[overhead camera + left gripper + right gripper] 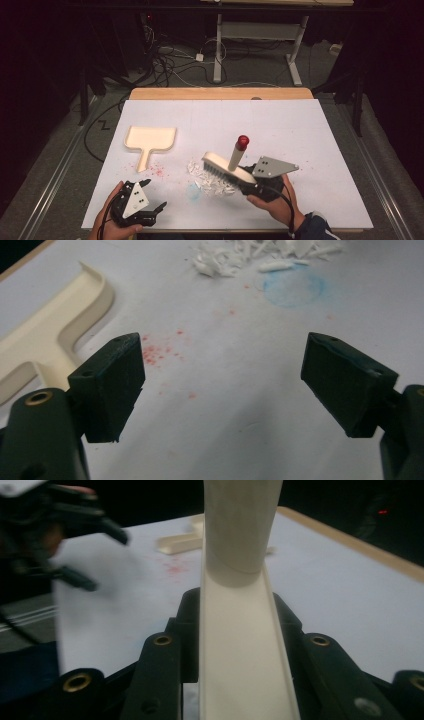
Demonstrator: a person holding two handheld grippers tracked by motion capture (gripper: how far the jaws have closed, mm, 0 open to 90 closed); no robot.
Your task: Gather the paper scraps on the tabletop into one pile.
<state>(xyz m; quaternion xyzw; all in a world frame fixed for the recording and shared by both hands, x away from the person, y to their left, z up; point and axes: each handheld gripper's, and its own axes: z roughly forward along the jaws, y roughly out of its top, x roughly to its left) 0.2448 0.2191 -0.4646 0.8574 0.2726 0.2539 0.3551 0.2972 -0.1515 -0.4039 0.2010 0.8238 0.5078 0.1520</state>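
A big white table (300, 130) has a wooden edge at the far side. On it, at the left, lies a cream dustpan (150, 139) with its handle pointing toward the person. In the left gripper view the dustpan (45, 340) sits just past the left jaw.

Near the middle of the table is a cream brush (227, 167) with dark bristles. Its stick points up and has a red knob on top. The right gripper (250, 186) is clenched on the near end of the brush. In the right gripper view the brush (240, 645) runs straight up between the two black jaws, which press on its sides.

The left gripper (150, 199) is at the near left corner, above the table, well apart from the brush. Its jaws are spread wide with nothing between them.

Under the bristles lies a heap of white scraps (212, 181). A faint blue spot (292, 287) is just beside the scraps. Tiny red specks (160, 352) dot the table near the dustpan handle.
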